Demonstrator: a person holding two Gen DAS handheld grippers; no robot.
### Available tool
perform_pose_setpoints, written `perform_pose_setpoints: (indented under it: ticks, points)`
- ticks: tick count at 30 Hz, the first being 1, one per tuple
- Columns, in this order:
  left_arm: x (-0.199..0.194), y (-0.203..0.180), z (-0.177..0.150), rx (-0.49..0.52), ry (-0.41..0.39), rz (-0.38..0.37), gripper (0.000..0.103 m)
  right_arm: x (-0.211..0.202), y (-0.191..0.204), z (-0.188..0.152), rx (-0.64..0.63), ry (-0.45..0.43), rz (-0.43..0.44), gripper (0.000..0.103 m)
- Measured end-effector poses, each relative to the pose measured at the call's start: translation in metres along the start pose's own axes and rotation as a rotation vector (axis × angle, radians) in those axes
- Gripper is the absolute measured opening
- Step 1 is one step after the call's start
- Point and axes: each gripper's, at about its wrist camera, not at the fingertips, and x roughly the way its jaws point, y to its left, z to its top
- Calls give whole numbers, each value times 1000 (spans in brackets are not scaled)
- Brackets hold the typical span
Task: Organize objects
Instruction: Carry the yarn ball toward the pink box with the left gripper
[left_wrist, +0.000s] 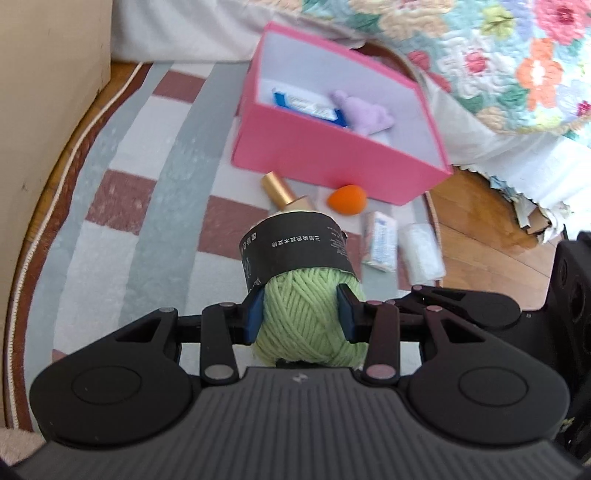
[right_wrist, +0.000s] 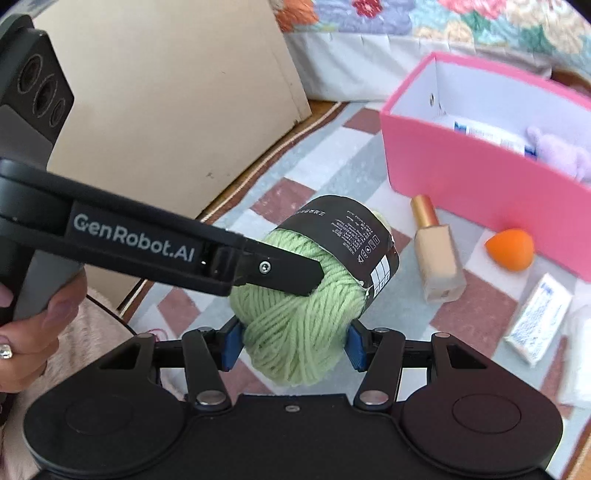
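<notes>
Left wrist view: the left gripper (left_wrist: 301, 314) has its blue pads (left_wrist: 253, 317) pressed into both sides of a green yarn ball (left_wrist: 303, 317), so the fingers are closed to the ball's width and carry it clear of the rug (left_wrist: 147, 206). Right wrist view: the right gripper (right_wrist: 291, 343) brackets the same yarn ball (right_wrist: 295, 332) with its pads (right_wrist: 231, 345) touching or nearly touching it; whether they bear load cannot be told. The left gripper's finger (right_wrist: 280, 271) crosses over the top of the ball here. A two-sided hold probably steadies a soft, compressible load whose black label band (left_wrist: 295, 247) offers no firm grip surface.

The pink box (left_wrist: 258, 140) stands open-topped ahead on the rug, already holding a blue-and-white packet (left_wrist: 306, 105) and a purple plush (left_wrist: 364, 114); it is likely the collection point. Still outside, just beside its front wall: a bottle (right_wrist: 437, 254), an orange sponge (left_wrist: 347, 199), a small packet (left_wrist: 380, 242) and a white bundle (left_wrist: 423, 253).
</notes>
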Motion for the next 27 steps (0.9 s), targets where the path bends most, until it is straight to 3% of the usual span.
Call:
perform_pose_setpoints:
  ticks: [7,16,27]
  points:
    - [-45,-39,12,58,-22,-5,40,-49,10,18,-31,-26,1,60]
    - [-96,-94,46,185,-109,-43,41,-119,19,54,-114,-104,-90,60]
    - [-88,-143,102,267,-156,-79,42,-154,-17,95,-55,-124,-160,60]
